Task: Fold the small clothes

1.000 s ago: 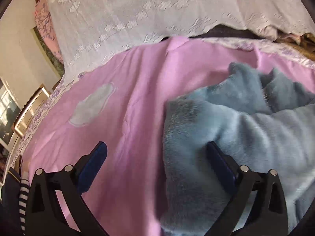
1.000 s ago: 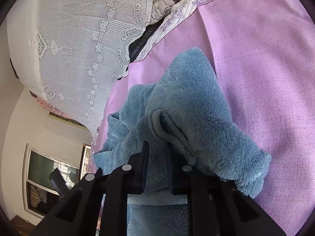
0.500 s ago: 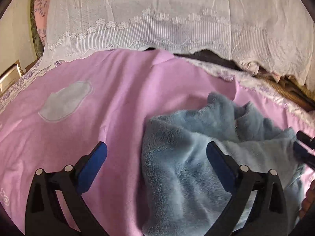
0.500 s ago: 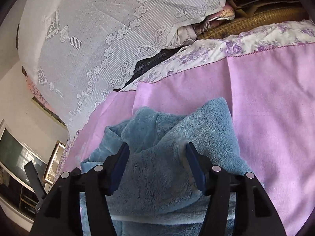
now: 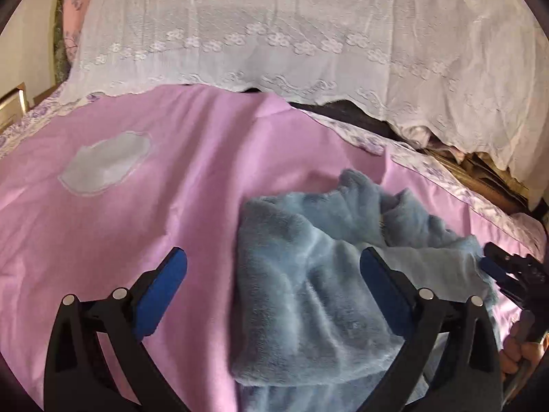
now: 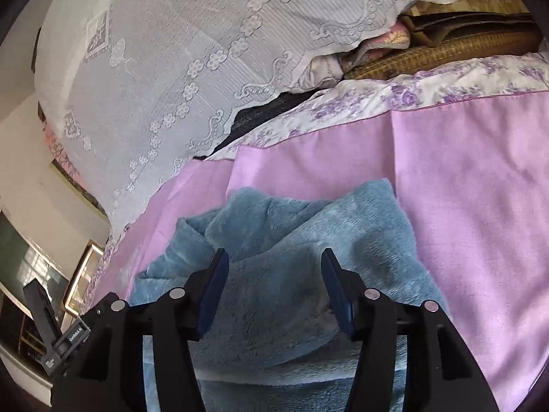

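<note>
From the left wrist view, no writing can be read. The left gripper (image 5: 272,271) has its jaws wide open, holding nothing; its left blue pad is over the pink sheet (image 5: 192,185) and its right pad is over the blue fleece garment (image 5: 308,274). The garment lies rumpled on the sheet, right of centre and near the camera. A pale grey patch (image 5: 104,161) sits on the sheet to the far left, well apart from the garment. A white lace cloth (image 5: 291,34) hangs across the far side. At the right edge the right gripper (image 5: 497,267) reaches in beside the garment, with the person's fingers (image 5: 518,353) below it.

From the right wrist view, the right gripper (image 6: 272,274) shows open jaws, which have just been opening; the garment (image 6: 308,240) lies beneath and between the pads, unpressed. A small white label on the black device (image 6: 61,340) at lower left carries print too small to read. A floral-edged sheet border (image 6: 429,92) runs beyond the pink sheet (image 6: 480,189), and woven mats (image 6: 463,44) are stacked beyond it under the lace cloth (image 6: 171,51).
</note>
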`<action>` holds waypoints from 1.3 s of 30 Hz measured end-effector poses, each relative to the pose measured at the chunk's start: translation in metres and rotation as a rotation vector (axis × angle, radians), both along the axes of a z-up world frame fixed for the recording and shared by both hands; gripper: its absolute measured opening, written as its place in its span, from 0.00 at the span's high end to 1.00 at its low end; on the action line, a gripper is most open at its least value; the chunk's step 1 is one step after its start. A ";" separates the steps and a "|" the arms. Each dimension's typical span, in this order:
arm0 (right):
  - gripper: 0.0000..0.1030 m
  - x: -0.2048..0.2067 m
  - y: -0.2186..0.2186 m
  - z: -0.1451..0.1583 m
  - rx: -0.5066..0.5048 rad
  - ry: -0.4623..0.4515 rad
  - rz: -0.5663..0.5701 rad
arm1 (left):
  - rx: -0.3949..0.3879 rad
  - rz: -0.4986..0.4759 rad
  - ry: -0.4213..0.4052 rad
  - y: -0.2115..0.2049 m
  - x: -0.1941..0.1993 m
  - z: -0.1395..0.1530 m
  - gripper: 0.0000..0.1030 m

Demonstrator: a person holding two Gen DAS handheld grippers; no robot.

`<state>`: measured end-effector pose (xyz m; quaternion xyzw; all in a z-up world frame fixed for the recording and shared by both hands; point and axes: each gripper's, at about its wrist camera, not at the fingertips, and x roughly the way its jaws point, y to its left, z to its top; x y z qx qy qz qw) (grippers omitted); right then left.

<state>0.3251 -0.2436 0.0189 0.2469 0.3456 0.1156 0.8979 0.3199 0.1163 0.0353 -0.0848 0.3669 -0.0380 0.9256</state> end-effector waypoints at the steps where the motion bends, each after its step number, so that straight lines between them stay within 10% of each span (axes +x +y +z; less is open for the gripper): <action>1: 0.38 0.003 0.005 -0.005 -0.029 0.023 0.012 | 0.038 -0.015 0.039 -0.008 0.005 -0.009 0.05; 4: 0.37 0.012 0.011 -0.021 -0.082 0.060 0.037 | 0.198 -0.016 0.232 -0.025 0.029 -0.055 0.04; 15: 0.32 -0.024 0.008 0.005 -0.153 -0.030 -0.021 | 0.111 0.014 0.144 -0.007 -0.020 -0.031 0.05; 19: 0.29 -0.025 0.011 -0.014 -0.306 0.092 -0.006 | 0.189 0.002 0.211 -0.010 -0.037 -0.050 0.04; 27: 0.20 -0.093 -0.013 0.030 -0.210 -0.040 -0.027 | 0.051 0.018 0.162 0.016 -0.122 -0.026 0.04; 39: 0.19 -0.176 -0.053 0.022 -0.103 -0.038 -0.036 | -0.136 -0.217 0.136 0.012 -0.234 -0.040 0.04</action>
